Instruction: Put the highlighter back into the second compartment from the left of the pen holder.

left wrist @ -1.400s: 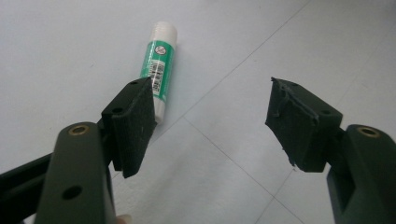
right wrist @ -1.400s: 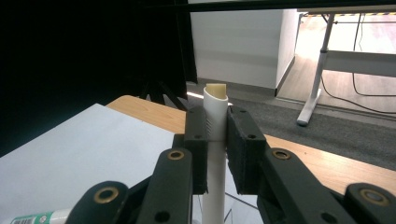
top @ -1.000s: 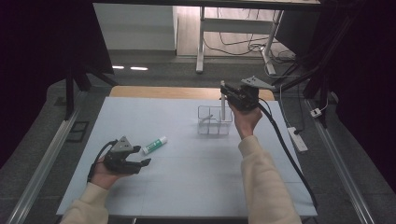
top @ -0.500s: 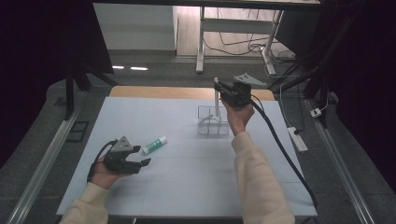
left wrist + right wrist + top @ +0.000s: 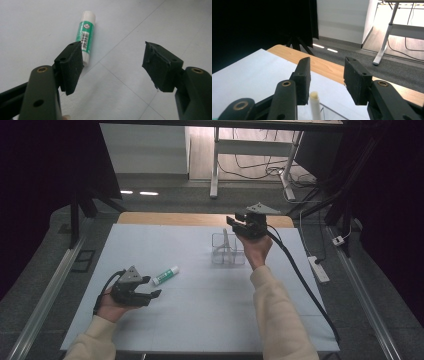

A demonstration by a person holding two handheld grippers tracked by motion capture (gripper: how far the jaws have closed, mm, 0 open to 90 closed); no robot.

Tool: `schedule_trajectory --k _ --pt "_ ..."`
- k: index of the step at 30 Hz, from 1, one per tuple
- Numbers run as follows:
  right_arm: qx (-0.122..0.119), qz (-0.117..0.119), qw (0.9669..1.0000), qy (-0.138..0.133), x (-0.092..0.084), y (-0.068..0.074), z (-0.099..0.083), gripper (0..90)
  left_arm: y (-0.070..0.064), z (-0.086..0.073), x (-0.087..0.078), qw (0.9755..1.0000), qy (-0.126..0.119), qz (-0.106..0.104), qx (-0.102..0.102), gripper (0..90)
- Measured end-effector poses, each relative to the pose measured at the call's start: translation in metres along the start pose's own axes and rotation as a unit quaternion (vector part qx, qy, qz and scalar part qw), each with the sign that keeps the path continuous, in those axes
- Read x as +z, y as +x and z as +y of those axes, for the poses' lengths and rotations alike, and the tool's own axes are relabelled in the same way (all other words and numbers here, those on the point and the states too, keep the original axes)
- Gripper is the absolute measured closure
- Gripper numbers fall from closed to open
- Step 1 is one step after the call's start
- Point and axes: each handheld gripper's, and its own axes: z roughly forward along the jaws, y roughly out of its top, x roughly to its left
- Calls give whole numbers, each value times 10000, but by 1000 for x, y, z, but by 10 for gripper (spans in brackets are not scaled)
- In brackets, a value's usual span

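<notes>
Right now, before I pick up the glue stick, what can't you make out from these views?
- Glue stick: lower end behind the left gripper pad, left gripper view; label print too small to read.
- White stick in the clear organizer: lower part cut off by the frame's bottom edge, right gripper view.
- Right gripper: high view too small to show its jaw gap.

The right gripper (image 5: 235, 223) has swung from the right of the clear organiser (image 5: 227, 249) to just above its far side. Its jaws, shut a second ago, have just been opening. A white stick (image 5: 314, 105) stands upright in the organiser between the parted fingers (image 5: 303, 78), touching neither.
</notes>
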Motion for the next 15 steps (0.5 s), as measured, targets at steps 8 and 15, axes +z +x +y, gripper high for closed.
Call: schedule_trajectory --k 8,15 --pt "-42 149 9996 215 -15 -4 -12 533 0 0 0 10000 5 7 -6 321" --pt "-146 222 9988 407 -31 -7 -30 522 1 0 1 10000 17 15 -27 321"
